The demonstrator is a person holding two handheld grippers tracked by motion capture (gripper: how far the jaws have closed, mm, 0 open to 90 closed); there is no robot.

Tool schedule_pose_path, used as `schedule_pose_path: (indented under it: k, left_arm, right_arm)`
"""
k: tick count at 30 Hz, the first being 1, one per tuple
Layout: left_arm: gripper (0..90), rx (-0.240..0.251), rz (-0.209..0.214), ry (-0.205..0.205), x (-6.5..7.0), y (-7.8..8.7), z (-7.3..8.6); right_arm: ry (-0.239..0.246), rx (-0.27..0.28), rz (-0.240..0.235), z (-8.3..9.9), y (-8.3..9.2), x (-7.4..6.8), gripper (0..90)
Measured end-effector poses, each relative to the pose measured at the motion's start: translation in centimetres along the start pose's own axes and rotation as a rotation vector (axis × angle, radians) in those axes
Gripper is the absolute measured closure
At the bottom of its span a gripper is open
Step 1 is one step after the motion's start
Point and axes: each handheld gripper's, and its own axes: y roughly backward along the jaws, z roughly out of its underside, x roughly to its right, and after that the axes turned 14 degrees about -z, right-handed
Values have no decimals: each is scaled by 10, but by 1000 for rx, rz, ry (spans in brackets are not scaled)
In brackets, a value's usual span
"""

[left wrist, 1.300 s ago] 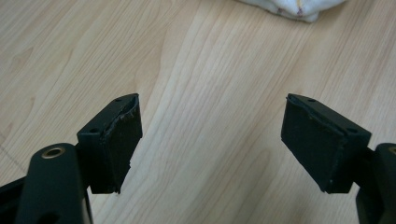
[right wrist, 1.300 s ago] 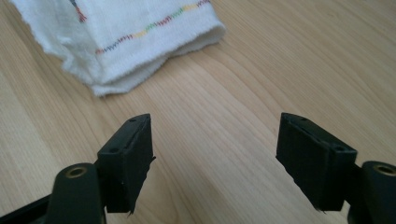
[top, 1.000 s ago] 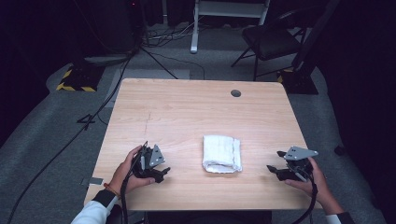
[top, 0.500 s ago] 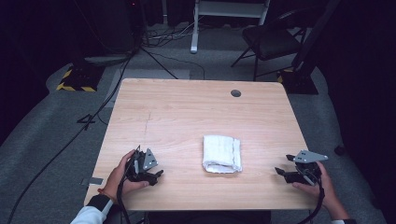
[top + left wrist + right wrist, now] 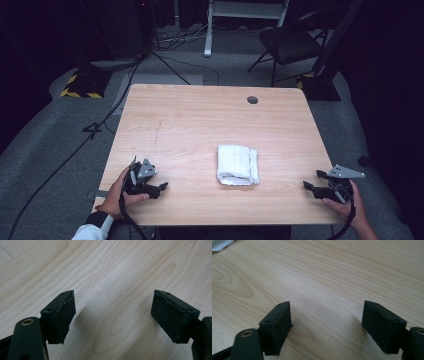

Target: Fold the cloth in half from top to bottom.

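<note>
A folded white towel (image 5: pixel 238 164) lies on the light wooden table (image 5: pixel 200 115), right of centre and toward the front. My left gripper (image 5: pixel 160 187) rests low at the front left, held by a hand, its jaws pointing right toward the towel. In the left gripper view that gripper (image 5: pixel 113 305) is open over bare wood. My right gripper (image 5: pixel 311 187) is at the front right edge and points left. Its jaws (image 5: pixel 327 315) have just been opening and stand wide with nothing between them. A corner of the towel (image 5: pixel 219 245) shows far off in the right gripper view.
A round dark cable hole (image 5: pixel 252 99) sits near the table's far right edge. Beyond the table stand a dark chair (image 5: pixel 290 42), a white frame leg (image 5: pixel 207 30), floor cables (image 5: pixel 100 125) and a yellow-and-black striped block (image 5: pixel 80 92).
Both hands have drawn back toward the front edge and lower: the left gripper shifted left, the right gripper shifted right, away from the towel. The towel has not moved.
</note>
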Motion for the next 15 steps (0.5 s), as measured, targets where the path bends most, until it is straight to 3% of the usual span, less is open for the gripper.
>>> schedule_pose_path:
  k: [1,4,15]
  left_arm:
    - [202,-5,28,48,-4,-1,4]
    - [198,21,26,53,-5,-1,8]
    - [191,13,-14,77,-7,2,12]
  right_arm:
    - [-5,1,1,0,0,0,228]
    - [-31,2,-6,0,0,2,222]
    - [-37,2,0,0,-1,2,219]
